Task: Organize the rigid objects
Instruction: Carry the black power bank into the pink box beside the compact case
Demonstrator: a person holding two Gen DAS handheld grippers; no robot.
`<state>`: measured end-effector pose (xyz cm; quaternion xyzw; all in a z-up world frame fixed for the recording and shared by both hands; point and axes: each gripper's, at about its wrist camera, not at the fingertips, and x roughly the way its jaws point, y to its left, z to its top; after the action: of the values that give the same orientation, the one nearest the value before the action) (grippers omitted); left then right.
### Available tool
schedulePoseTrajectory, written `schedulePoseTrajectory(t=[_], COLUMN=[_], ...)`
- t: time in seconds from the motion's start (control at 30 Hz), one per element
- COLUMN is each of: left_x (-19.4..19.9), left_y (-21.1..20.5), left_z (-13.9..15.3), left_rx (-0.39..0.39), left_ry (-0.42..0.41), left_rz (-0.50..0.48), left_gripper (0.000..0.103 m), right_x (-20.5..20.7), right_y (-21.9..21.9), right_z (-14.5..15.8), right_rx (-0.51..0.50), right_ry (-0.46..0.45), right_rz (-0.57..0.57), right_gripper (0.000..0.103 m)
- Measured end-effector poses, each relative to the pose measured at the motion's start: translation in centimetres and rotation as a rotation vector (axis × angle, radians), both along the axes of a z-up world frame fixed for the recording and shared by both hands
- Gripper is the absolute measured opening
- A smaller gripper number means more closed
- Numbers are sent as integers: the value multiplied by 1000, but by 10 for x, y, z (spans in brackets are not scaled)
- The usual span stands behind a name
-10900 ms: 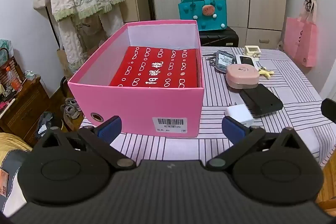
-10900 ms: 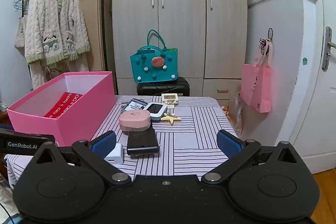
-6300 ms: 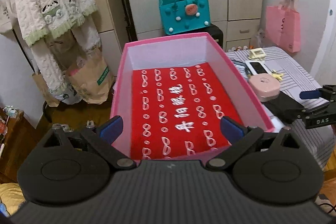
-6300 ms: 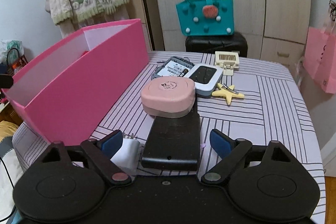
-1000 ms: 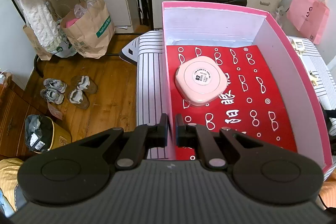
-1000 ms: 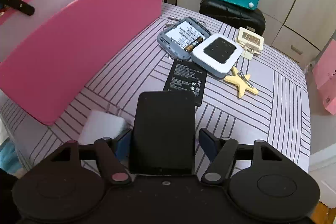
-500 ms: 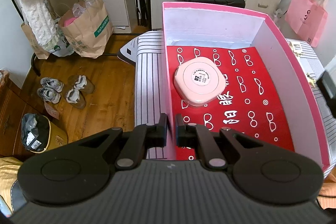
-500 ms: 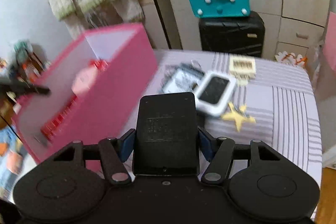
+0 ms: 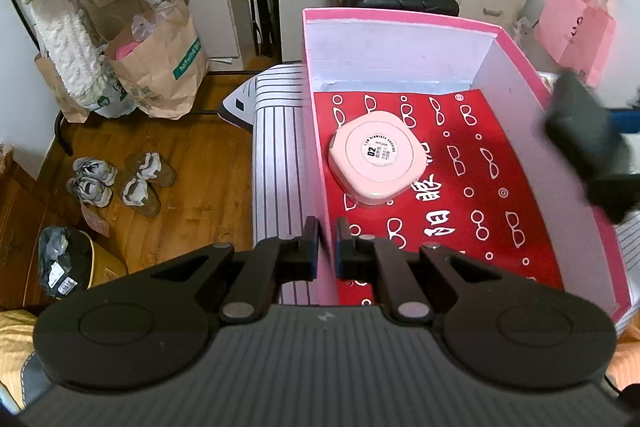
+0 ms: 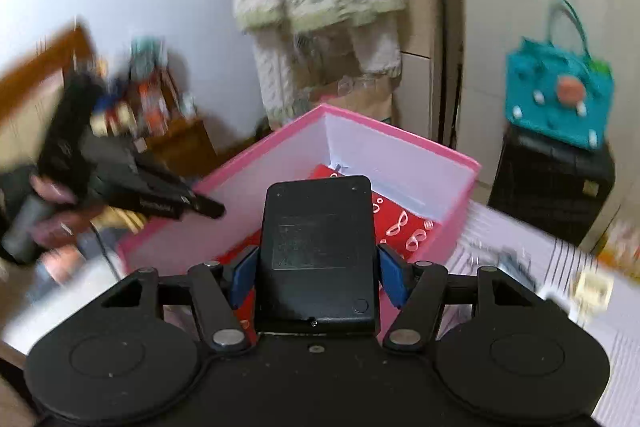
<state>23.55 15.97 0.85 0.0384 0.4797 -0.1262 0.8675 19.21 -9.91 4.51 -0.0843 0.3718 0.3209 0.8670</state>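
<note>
Over the striped table (image 9: 276,163), right gripper (image 10: 318,267) clamps the black power bank (image 10: 318,243) above the pink box (image 9: 400,51), left gripper (image 9: 327,243) pinching its near wall.

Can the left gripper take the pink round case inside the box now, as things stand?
Probably not: the left gripper is shut on the near wall of the pink box, so it must release first. The pink case itself lies uncovered on the red lining.

A striped table (image 9: 276,163) carries the pink box (image 9: 400,23).
</note>
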Motion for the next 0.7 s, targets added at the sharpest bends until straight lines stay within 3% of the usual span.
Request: schedulePoseTrajectory(t=[0.17,0.4,0.67,0.7], left_x=[4,3,5,5], left_y=[0,2,2,3], left_z=[0,0,0,0], left_rx=[1,-11,-21,-21], left_ry=[15,15,21,22], left_rz=[-7,1,-8,-8], left_gripper=[7,7,8,8], right_x=[40,95,99,100], right_y=[43,62,76,75], right_z=[-19,-52,-66,-64], right_rx=[-170,-299,-335,-334], right_ry=[8,124,169,165], right_rz=[9,-85,-64,-69], right_gripper=[67,67,68,73])
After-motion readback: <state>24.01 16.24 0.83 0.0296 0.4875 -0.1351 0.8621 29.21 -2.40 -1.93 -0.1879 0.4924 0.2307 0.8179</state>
